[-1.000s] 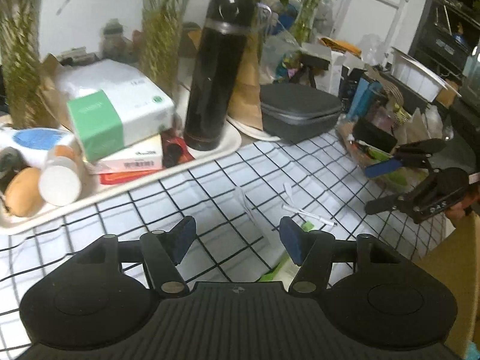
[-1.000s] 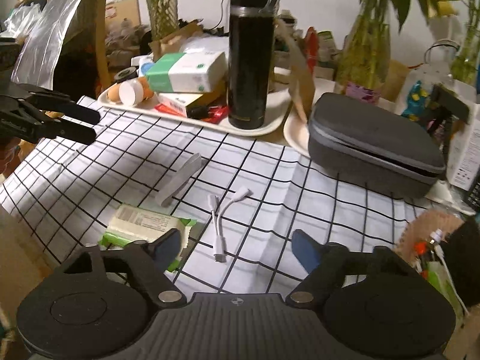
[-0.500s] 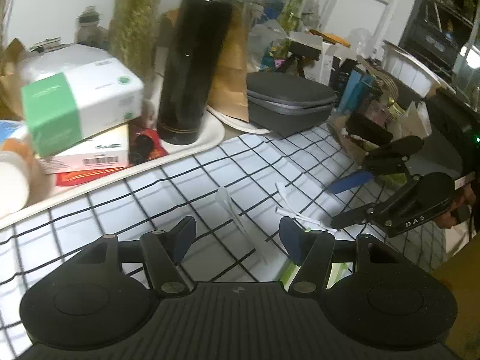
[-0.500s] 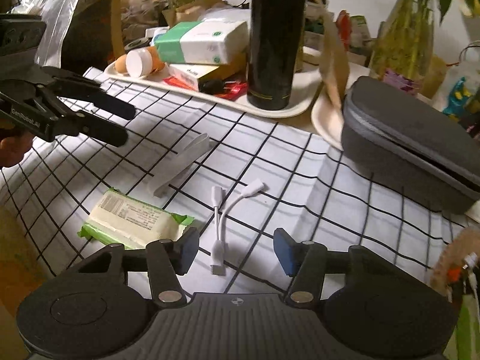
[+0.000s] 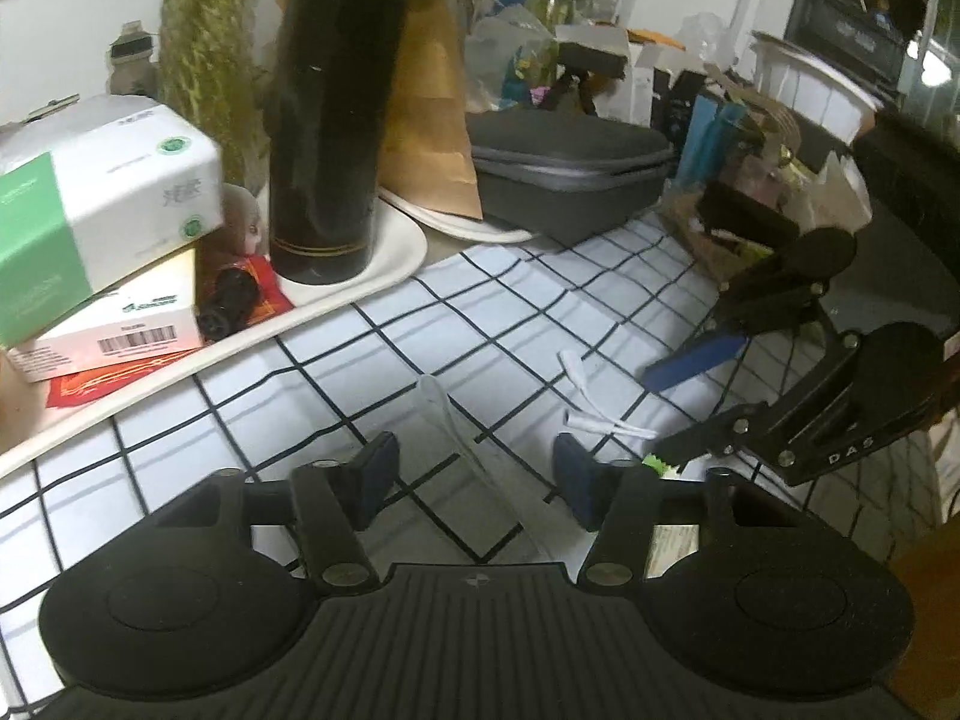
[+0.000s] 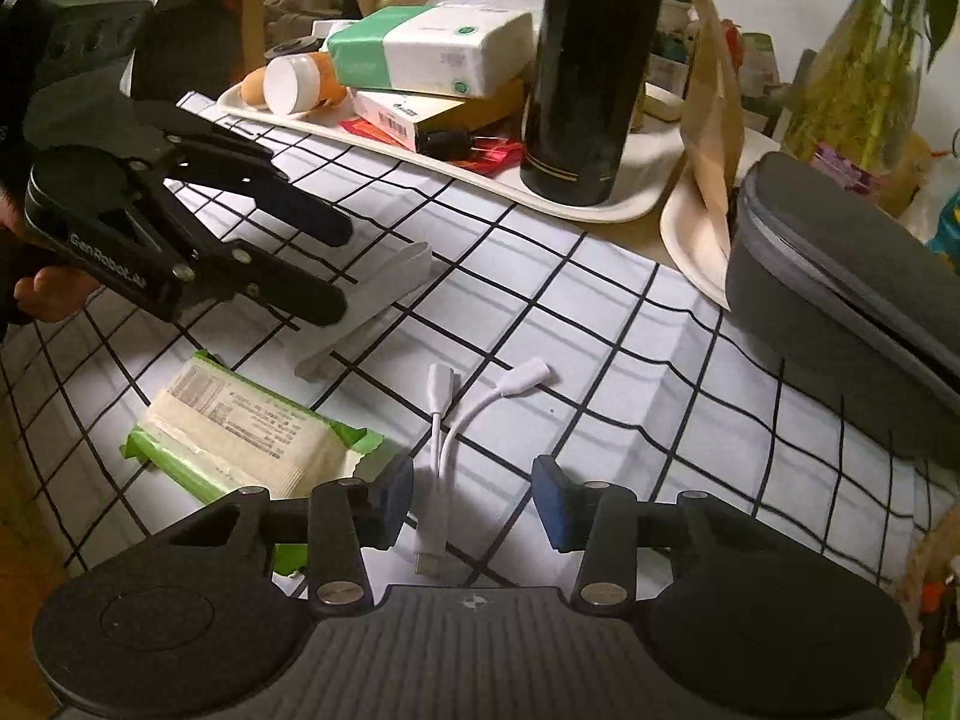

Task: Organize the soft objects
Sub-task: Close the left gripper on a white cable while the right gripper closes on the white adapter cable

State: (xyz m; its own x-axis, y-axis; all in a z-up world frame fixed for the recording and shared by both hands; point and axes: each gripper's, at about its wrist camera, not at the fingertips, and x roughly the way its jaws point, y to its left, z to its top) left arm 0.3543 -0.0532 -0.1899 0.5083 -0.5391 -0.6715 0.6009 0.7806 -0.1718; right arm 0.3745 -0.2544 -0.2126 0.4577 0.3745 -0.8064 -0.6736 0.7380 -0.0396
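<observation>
The desk (image 6: 600, 324) under me wears a white cloth with a black grid, and I place everything from the tall black flask (image 6: 594, 66) that stands on the long white tray (image 6: 636, 204) at its far edge. Right of the flask lies a grey zip case (image 6: 840, 276); left of it on the tray sits a green-and-white tissue pack (image 6: 432, 48) on a flat box. Nearer to me than the flask, a green pack of wipes (image 6: 240, 438) lies flat on the cloth. Beside it lies a long clear plastic sleeve (image 5: 474, 450), which runs between the pads of my left gripper (image 5: 474, 474); that gripper is half open and closing, not yet touching it. My right gripper (image 6: 474, 498) is also closing, half open around the plug end of a small white adapter cable (image 6: 444, 438), with its pads clear of it.
</observation>
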